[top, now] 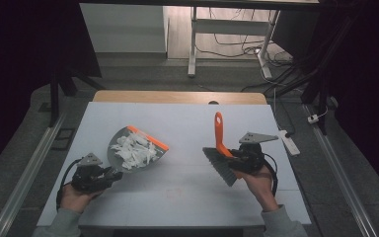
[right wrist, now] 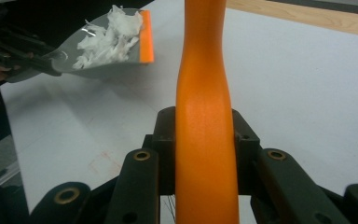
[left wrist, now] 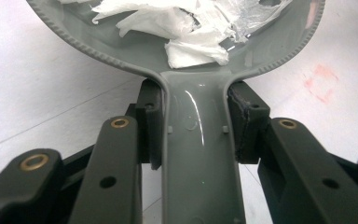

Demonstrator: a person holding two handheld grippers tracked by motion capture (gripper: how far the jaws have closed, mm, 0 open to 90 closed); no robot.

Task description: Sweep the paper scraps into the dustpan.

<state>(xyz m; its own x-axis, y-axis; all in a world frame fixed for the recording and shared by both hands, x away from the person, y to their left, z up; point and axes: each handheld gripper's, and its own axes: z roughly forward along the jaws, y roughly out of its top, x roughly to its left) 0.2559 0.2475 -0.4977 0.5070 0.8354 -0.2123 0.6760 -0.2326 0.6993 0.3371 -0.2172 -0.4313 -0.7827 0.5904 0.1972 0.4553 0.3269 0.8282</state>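
At the near edge of the white surface (top: 187, 128), the person's two hands are each holding a gripper. The left gripper (top: 109, 174) is clamping the grey handle of the dustpan (top: 138, 149); in the left gripper view its jaws are pressing against both sides of that handle, and the pads (left wrist: 244, 122) are sitting flush on the plastic. The right gripper (top: 237, 159) is clamping the orange handle of the brush (top: 220, 148); in the right gripper view the jaws are closing on both sides of the handle.

No brand, label or writing is legible on either tool. A faint reddish mark (left wrist: 320, 81) is showing on the surface beside the dustpan.

The dustpan is grey with a ribbed rim and an orange front lip. It is sitting left of centre, just beyond the left gripper, and is holding a heap of white paper scraps (top: 134, 150). The brush is standing right of centre, well apart from the dustpan, with its dark bristles pointing down and left and its handle rising away from the person.

Beyond the surface, a wooden edge (top: 177, 96) is showing, then the floor with table legs (top: 193, 44) and cables (top: 281, 81).
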